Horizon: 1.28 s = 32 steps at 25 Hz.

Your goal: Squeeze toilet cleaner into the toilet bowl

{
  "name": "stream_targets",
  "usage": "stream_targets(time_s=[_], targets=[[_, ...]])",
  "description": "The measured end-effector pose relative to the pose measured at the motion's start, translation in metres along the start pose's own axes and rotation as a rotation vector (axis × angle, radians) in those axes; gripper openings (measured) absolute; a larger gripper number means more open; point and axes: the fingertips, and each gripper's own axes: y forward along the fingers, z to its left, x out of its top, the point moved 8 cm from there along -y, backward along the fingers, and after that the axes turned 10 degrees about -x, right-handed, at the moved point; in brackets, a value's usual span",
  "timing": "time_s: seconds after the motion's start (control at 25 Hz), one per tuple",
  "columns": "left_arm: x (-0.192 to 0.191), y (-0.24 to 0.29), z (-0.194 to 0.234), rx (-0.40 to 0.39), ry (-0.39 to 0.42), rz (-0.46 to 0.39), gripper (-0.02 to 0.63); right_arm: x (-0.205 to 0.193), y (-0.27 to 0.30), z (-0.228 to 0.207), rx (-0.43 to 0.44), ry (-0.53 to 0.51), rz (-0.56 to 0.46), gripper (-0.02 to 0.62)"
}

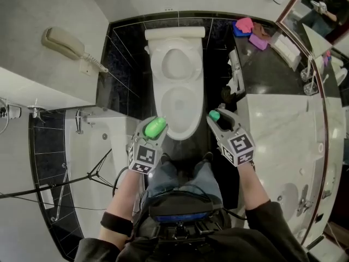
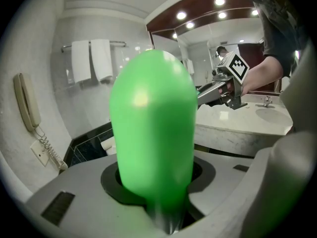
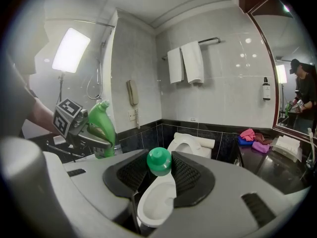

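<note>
left gripper [image 1: 153, 131] clamped on the green cleaner bottle [image 2: 151, 133], over the front rim of the open toilet bowl [image 1: 175, 100]. right gripper [image 1: 216, 117], near it, closed on a green cap [image 3: 159, 161].

Toilet bowl [image 1: 177, 100] open, clear ahead; white ledge [image 1: 117, 127] hems left, marble counter [image 1: 272, 124] right.
</note>
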Motion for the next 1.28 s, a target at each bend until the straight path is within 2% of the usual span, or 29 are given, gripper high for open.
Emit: stream_targets(time_s=[0.2,0.32,0.56,0.76,1.08,1.28], targets=[[-0.015,0.0,0.013,-0.001,0.069,0.017,0.181,-0.009,0.016,0.019,-0.036,0.019,0.007,0.147],[-0.024,0.003,0.013,0.015,0.069,0.027,0.181,-0.014,0.024,0.019,-0.033,0.014,0.015,0.147],[-0.048,0.03,0.007,0.124,0.055,0.088,0.181,-0.036,0.037,-0.001,0.006,0.014,0.001,0.147],[-0.08,0.07,0.004,0.184,0.064,0.138,0.181,-0.076,0.06,-0.016,0.024,0.025,0.001,0.147],[-0.144,0.149,0.004,0.179,0.248,0.277,0.181,-0.132,0.101,-0.038,-0.038,0.066,-0.004,0.147],[-0.172,0.197,0.019,0.207,0.318,0.327,0.181,-0.173,0.133,-0.056,-0.103,0.081,-0.006,0.147]])
